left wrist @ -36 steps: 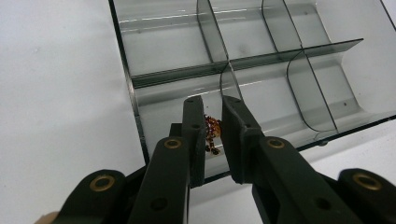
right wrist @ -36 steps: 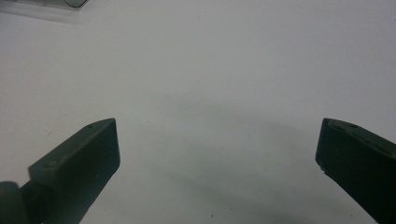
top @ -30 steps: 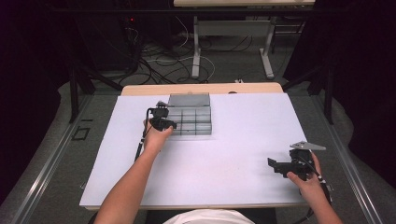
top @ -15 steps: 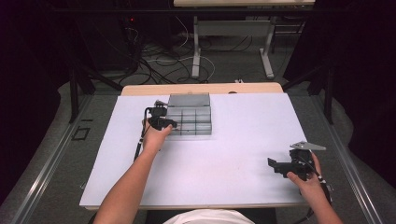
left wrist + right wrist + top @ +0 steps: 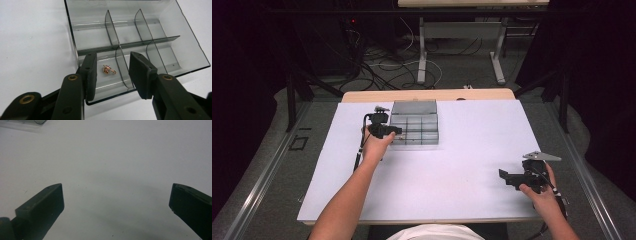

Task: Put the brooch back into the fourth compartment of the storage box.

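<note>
The left gripper (image 5: 112, 72) hangs over the near left corner of the clear divided box (image 5: 414, 129), which sits toward the far left of the white tabletop (image 5: 462, 165). A small gold and pink trinket (image 5: 108, 69) lies on the floor of that corner compartment, between the two black fingers (image 5: 89, 72) but apart from both. The jaws have just been opening and now stand part open, with nothing gripped.

The step in hand looks like a release into the compartment, so the thing to do well is the exit. Open a little wider before lifting, then rise straight up (the thin divider (image 5: 121, 65) stands just beside the right finger, and a sideways pull could knock it or drag the light box across the tabletop). Check that the trinket stays flat and does not cling to a pad.

The right gripper (image 5: 512, 178) rests near the right front edge of the tabletop, fingers spread wide and empty, well apart from the box.
</note>
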Demonstrator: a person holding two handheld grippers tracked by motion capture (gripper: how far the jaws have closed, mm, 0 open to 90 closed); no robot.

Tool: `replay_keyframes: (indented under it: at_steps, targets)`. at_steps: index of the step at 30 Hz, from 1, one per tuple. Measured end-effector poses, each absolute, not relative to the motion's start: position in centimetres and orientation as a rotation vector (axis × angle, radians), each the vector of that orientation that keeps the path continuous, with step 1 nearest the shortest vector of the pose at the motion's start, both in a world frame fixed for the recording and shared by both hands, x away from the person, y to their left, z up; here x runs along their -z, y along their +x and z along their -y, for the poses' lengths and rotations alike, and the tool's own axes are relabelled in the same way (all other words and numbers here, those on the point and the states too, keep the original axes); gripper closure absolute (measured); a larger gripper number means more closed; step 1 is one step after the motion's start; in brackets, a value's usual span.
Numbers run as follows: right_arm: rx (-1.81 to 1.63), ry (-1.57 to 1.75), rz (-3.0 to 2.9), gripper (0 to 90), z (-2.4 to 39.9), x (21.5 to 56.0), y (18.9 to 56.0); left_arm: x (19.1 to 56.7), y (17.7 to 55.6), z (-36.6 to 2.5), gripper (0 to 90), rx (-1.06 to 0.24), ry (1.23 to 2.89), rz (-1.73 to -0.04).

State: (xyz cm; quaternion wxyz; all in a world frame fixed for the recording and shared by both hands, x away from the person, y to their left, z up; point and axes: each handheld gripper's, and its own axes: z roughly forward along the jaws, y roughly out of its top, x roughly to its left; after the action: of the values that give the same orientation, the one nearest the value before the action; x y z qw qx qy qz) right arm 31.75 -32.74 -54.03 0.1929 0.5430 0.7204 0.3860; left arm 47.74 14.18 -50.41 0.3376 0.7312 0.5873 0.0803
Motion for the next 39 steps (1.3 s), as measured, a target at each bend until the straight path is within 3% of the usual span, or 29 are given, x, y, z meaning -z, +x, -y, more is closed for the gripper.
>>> replay_keyframes:
  at_steps: [23, 28, 39]
  targets:
    - [-1.087, 1.513, -2.022, 0.0, 32.9, 54.1, 32.0, 48.8, 46.2, -14.7, 46.7, -0.234, 1.928, -1.469]
    - [-1.092, 1.518, -2.009, 0.0, 32.8, 53.8, 31.6, 48.3, 45.5, -14.2, 40.5, -0.254, 1.944, -1.446]
    - [-1.099, 1.52, -2.01, 0.0, 32.7, 53.7, 31.6, 47.3, 44.3, -14.2, 38.1, -0.282, 1.964, -1.398]
